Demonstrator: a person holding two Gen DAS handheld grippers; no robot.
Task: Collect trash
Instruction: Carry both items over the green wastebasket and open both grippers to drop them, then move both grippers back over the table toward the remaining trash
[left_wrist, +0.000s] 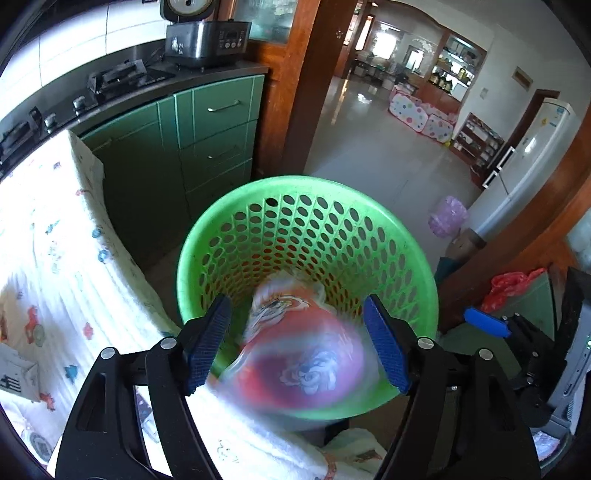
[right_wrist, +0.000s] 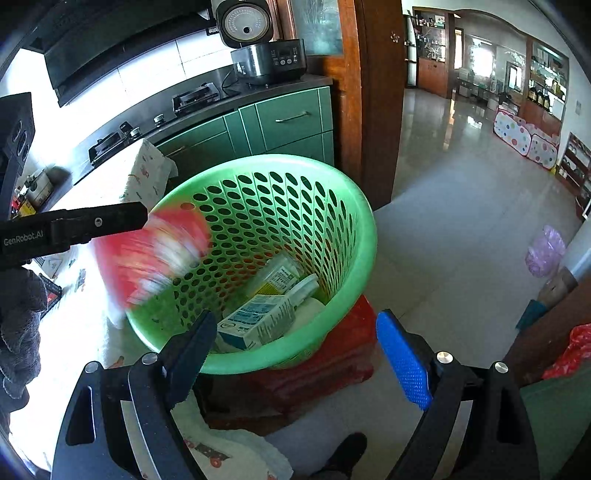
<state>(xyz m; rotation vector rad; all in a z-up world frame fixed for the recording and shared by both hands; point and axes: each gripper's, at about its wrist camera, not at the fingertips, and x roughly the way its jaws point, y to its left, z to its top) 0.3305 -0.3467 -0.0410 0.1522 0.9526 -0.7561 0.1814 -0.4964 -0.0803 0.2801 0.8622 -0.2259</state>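
Left hand-held gripper (left_wrist: 297, 343) jaws wide, gripping nothing — blurred red wrapper (left_wrist: 306, 354) between them, over green basket (left_wrist: 413, 258). Right hand-held gripper (right_wrist: 295, 354) wide open, empty — beside the basket.

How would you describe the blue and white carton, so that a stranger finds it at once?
Find the green perforated basket standing on a red stool beside the green kitchen cabinets. At its bottom lies the carton, against the near wall. Unlike the round white tub behind it, it is box-shaped, with blue printed panels.

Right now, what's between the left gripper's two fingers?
A blurry red wrapper, falling loose over the green basket; the left wrist view shows it.
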